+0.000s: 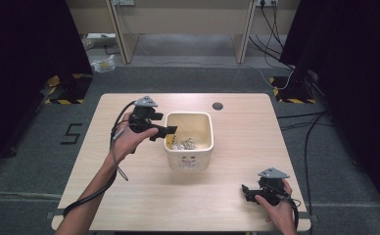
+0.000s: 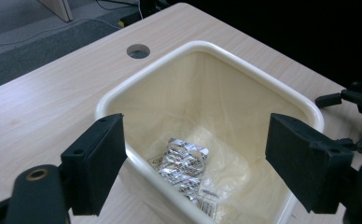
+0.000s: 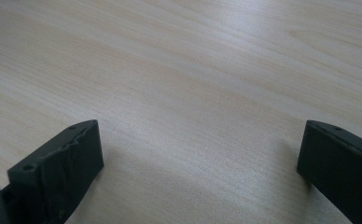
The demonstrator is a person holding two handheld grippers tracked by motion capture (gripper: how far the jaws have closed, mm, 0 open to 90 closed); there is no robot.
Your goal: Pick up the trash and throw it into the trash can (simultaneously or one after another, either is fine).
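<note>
Right gripper (image 1: 247, 192), near table (image 1: 144, 196) edge: jaws spread wide over bare wood, grasping nothing. Left gripper (image 2: 193, 163), farther off: jaws released, poised above the near-left rim of the cream bin (image 2: 114, 95). Blister packs (image 2: 183, 161) lie on the clear liner at the bin's bottom.

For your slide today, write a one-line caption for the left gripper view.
Open left gripper poised over a cream bin holding silver blister packs on a wooden table.
</note>
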